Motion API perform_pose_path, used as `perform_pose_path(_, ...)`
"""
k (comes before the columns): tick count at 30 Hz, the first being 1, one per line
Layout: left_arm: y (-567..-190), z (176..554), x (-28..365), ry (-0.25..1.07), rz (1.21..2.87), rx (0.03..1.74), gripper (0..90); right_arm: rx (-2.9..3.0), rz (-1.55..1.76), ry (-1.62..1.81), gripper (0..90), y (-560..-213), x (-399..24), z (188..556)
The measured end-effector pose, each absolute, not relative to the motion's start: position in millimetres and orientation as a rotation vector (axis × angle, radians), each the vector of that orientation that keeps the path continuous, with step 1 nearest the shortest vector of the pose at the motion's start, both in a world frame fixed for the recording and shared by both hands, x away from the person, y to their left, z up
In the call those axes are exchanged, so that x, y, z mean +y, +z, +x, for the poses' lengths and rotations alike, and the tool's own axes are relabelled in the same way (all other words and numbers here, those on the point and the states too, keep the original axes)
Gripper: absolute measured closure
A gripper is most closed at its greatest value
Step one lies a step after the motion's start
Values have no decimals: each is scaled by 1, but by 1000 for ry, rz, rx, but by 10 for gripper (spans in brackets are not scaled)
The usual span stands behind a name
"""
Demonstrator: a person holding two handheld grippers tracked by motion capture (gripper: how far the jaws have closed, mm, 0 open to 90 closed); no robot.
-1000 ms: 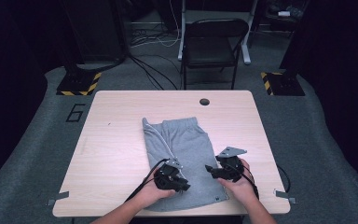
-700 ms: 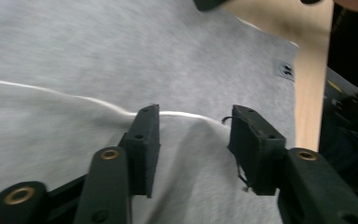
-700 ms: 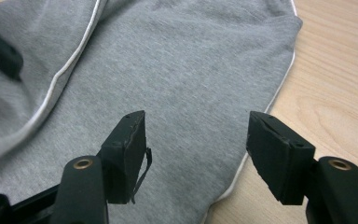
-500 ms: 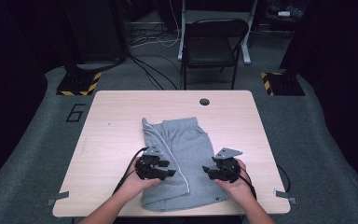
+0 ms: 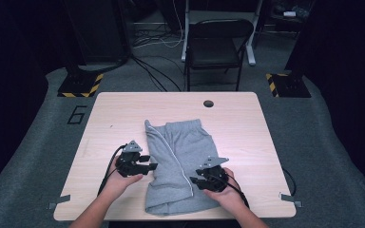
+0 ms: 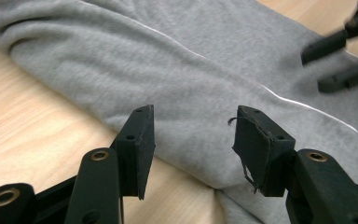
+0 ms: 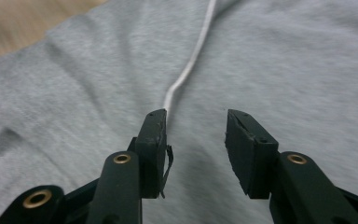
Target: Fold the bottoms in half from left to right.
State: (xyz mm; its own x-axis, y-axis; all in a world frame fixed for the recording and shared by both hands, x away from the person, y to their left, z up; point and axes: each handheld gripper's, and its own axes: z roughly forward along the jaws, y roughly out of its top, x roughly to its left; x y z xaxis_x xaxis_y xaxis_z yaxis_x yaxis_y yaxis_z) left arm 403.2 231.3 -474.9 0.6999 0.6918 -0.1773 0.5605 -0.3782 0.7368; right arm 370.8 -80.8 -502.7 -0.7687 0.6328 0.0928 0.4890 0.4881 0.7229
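Near edge of the counter [image 5: 100, 142]: grey shorts [image 5: 178, 161] lie folded and flat, hems toward the person, waistband far. Left gripper [image 5: 148, 162] at their left edge has just released, nothing between its fingers [image 6: 137, 140]; right gripper [image 5: 196, 183] has been closing above the white side stripe [image 7: 186, 74], fabric not yet pinched. Soft, light, limp fleece is best pinched at a folded edge or hem; bare counter surrounds it, more to the far side.

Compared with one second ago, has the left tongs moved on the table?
Yes. The left tongs has moved toward the table's left edge, off the grey shorts to just beside their left border. Its jaws have just been opening, with nothing between them.
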Motion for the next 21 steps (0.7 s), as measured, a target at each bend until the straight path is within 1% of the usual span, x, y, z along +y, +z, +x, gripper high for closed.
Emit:
perform_pose_path(2,-475,405,234,209,2106,952,478,2560,952,1154,579,-504,-73,368)
perform_pose_path(5,-476,407,237,217,2099,959,478,2577,954,1149,574,-505,-67,364)
perform_pose_path(15,-470,425,237,200,2028,1019,477,2640,812,1033,563,-515,-60,357)
perform_pose_path(21,-465,448,236,255,2021,1029,465,2643,805,1024,604,-515,-58,350)
